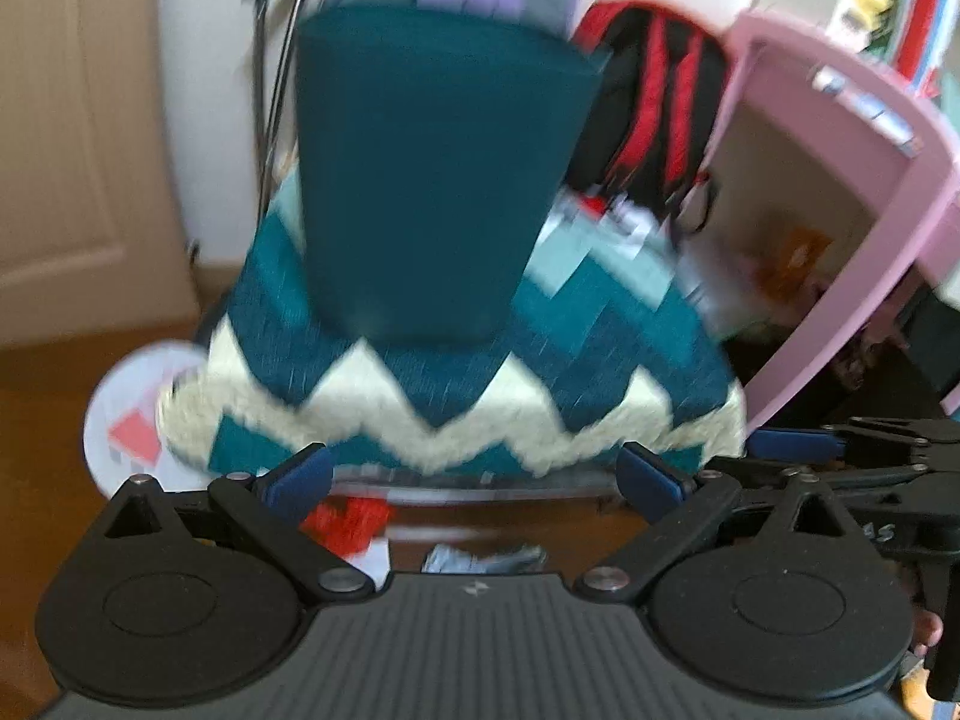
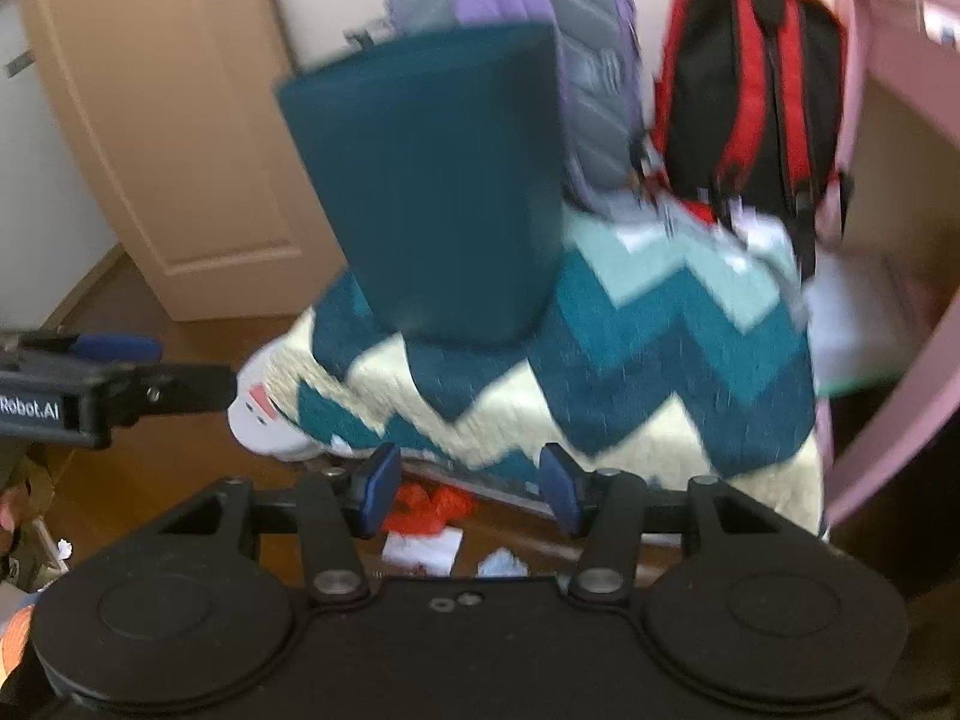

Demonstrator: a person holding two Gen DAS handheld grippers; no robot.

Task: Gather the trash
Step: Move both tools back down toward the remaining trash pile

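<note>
A dark teal bin (image 1: pixel 432 180) stands on a zigzag rug (image 1: pixel 456 396); it also shows in the right wrist view (image 2: pixel 438 192), on the rug (image 2: pixel 600 372). Trash lies on the wood floor in front of the rug: a red crumpled wrapper (image 2: pixel 429 504), a white paper (image 2: pixel 423 549) and a pale crumpled scrap (image 2: pixel 501 561). In the left wrist view the red wrapper (image 1: pixel 348 522) and a grey crumpled scrap (image 1: pixel 480 558) show. My left gripper (image 1: pixel 474 480) is open and empty above them. My right gripper (image 2: pixel 471 486) is open and empty over the red wrapper.
A red and black backpack (image 2: pixel 750 102) and a purple backpack (image 2: pixel 540 12) lean on the wall behind the bin. A pink desk (image 1: pixel 840 198) stands at the right. A white round paper plate (image 1: pixel 132 414) lies at the rug's left edge. A beige door (image 2: pixel 168 120) is at the left.
</note>
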